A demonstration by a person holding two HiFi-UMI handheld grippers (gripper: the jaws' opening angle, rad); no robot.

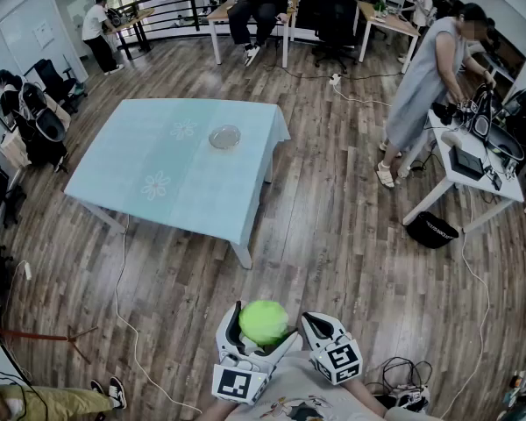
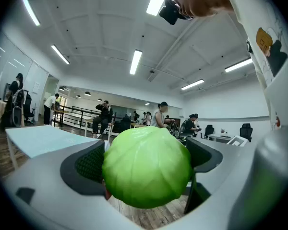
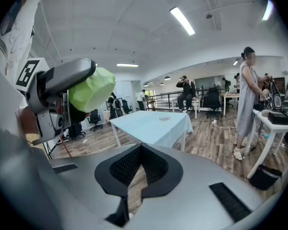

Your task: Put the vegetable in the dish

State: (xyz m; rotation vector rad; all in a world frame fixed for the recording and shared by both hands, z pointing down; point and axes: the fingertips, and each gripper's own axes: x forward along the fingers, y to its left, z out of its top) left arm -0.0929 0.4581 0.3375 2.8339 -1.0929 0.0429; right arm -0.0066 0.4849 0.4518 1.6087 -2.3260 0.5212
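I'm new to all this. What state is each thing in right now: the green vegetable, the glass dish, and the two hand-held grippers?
Left hand-held gripper: shut on the cabbage, jaws wide apart.
Right hand-held gripper: shut, nothing between its jaws.
Cabbage: held in the air, well away from the table.
Dish: upright on the table, looks empty.

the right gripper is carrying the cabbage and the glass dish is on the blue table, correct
Wrong gripper: the left gripper holds the cabbage between its jaws, as the left gripper view shows; the right gripper is shut and empty. The glass dish is on the blue table.
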